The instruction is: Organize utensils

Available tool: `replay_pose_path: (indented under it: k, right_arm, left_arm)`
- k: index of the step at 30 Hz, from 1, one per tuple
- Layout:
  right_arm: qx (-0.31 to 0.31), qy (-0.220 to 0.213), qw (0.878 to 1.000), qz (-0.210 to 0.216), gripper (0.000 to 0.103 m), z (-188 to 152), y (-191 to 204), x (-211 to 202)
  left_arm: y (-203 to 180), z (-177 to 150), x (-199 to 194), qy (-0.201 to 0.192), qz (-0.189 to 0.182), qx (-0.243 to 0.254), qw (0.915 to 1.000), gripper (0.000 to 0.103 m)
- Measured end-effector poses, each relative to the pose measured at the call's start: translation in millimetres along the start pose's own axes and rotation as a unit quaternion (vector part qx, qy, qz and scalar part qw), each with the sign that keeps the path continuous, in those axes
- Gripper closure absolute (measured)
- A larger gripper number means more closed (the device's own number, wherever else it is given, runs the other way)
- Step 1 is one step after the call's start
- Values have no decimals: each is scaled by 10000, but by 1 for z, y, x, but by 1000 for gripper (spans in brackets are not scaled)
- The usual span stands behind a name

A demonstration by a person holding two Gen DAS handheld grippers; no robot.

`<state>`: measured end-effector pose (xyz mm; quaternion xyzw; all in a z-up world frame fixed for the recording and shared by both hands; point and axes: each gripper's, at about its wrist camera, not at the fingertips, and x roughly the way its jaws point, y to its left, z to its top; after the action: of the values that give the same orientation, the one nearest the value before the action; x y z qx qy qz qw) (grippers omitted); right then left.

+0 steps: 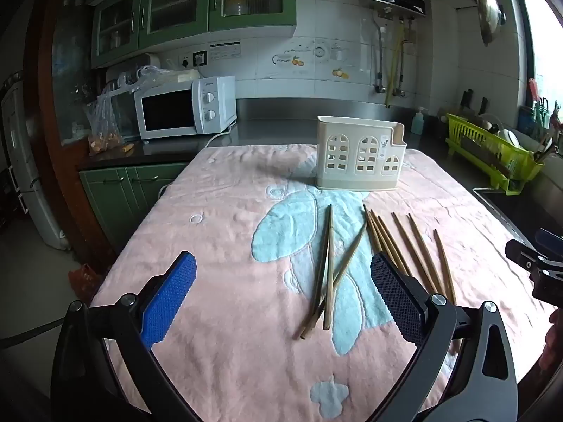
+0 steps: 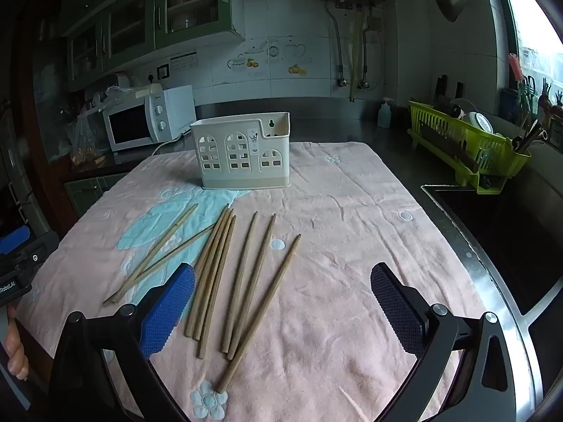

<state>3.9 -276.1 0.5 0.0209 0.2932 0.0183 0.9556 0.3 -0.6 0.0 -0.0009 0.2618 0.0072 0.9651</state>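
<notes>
Nine or so wooden chopsticks [image 2: 225, 274] lie loose on the pink towel [image 2: 352, 246], just in front of the cream utensil holder [image 2: 242, 154]. Left gripper [image 1: 283, 295] and right gripper [image 2: 281, 299] both hover wide open, holding nothing. Long axes run roughly toward the holder, narrow tips nearest it. Best approach, likely: close across one stick mid-length, jaws square to its axis, then tip it upright over the holder.

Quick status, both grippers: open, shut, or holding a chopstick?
Left gripper: open, holding nothing.
Right gripper: open, holding nothing.
</notes>
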Motion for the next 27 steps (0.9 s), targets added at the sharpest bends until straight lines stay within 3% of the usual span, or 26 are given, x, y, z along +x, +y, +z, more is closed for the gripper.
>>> replay_pose_path:
  k: [27]
  right_arm:
    - [6, -57, 10000, 0, 6, 6, 1, -6]
  left_arm:
    - [3, -1, -5, -104, -65, -76, 9999, 5]
